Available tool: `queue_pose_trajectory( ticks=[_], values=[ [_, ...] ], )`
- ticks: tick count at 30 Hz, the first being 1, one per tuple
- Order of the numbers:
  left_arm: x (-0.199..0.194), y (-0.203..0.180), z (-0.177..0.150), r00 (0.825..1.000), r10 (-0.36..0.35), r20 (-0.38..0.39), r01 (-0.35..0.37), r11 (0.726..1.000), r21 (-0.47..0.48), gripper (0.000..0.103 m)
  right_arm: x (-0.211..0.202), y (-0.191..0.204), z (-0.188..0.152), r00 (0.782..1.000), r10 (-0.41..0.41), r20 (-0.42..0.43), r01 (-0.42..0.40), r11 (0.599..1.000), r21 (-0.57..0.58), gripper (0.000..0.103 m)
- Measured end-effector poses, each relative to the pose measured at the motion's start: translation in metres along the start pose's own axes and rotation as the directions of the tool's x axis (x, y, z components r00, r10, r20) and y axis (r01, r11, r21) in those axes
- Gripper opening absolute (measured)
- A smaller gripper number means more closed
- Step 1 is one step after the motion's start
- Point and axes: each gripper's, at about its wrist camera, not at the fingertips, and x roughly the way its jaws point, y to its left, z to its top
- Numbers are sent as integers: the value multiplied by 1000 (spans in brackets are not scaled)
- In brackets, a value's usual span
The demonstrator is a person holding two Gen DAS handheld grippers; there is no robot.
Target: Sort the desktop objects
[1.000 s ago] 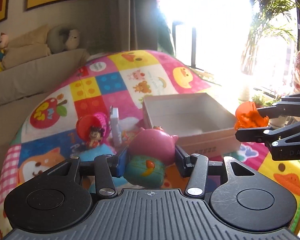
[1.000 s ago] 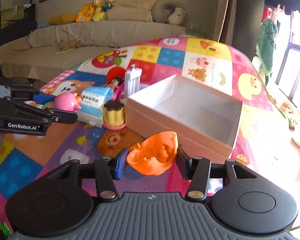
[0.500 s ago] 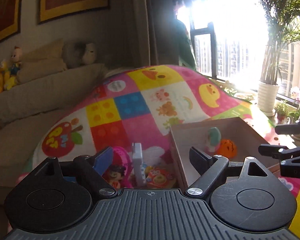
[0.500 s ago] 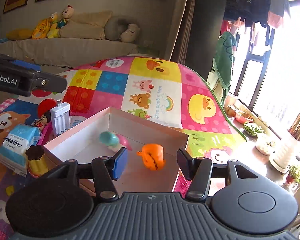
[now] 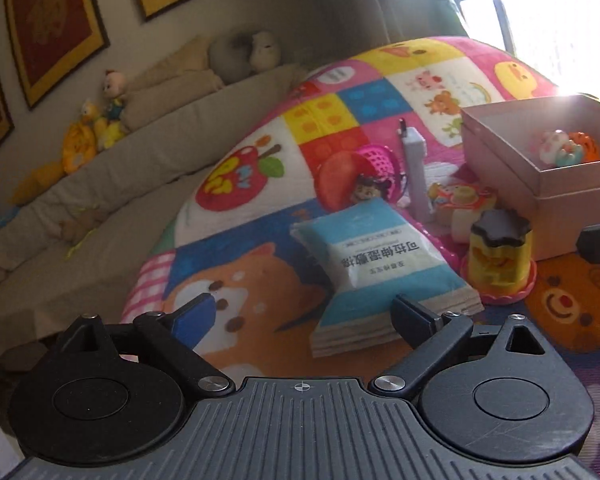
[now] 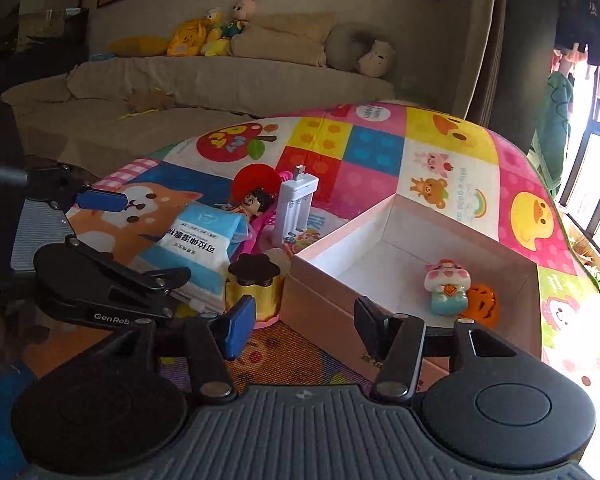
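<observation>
The left gripper [image 5: 302,314] is held low with its fingers spread wide and nothing between them. The right gripper [image 6: 306,326] sits to its right, likewise spread and empty. In the right wrist view the left gripper reaches in from the left, level, its blue pad [image 6: 100,201] facing inward.

- Wipes pack [image 5: 380,264]: glossy plastic film.
- Box [image 6: 416,236]: matt cardboard.
- Play mat [image 6: 380,148]: smooth printed surface.
- Charger [image 6: 296,208]: glossy white plastic.
- Left tongs [image 5: 304,316]: matt black plastic.
</observation>
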Motion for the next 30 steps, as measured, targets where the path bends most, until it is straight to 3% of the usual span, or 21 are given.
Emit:
queue_pose_trajectory(
  ticks=[2, 7, 12, 15, 19, 22, 26, 30],
  values=[
    [4, 13, -6, 998, 50, -26, -51, 998, -33, 98, 7, 11, 2, 1000, 6, -2, -6, 1000, -22, 51],
    [-5, 42, -20, 994, -98, -45, 85, 971, -224, 99, 29, 39, 9, 998, -33, 44, 37, 995, -93, 50],
    [-15, 41, -25, 994, -110, -3, 106, 965, -241, 100, 60, 61, 13, 990, -108, 94, 124, 974, -191, 49],
    [-14, 41, -25, 993, -114, -4, 109, 961, -253, 100, 74, 66, 15, 990, -103, 92, 122, 967, -223, 49],
    [-13, 45, -26, 993, -117, -5, 111, 954, -279, 101, 87, 67, 18, 995, -91, 48, 99, 971, -218, 38],
    [-13, 46, -26, 993, -122, -6, 115, 951, -289, 101, 74, 63, 17, 998, -51, 29, 56, 976, -209, 30],
    [-14, 44, -26, 993, -119, -5, 113, 956, -271, 101, 38, 58, 2, 999, 42, -5, -42, 976, -212, 29],
    [-16, 39, -25, 994, -109, -4, 105, 964, -245, 101, 5, 40, -21, 999, 38, -29, -43, 979, -197, 29]
  ],
)
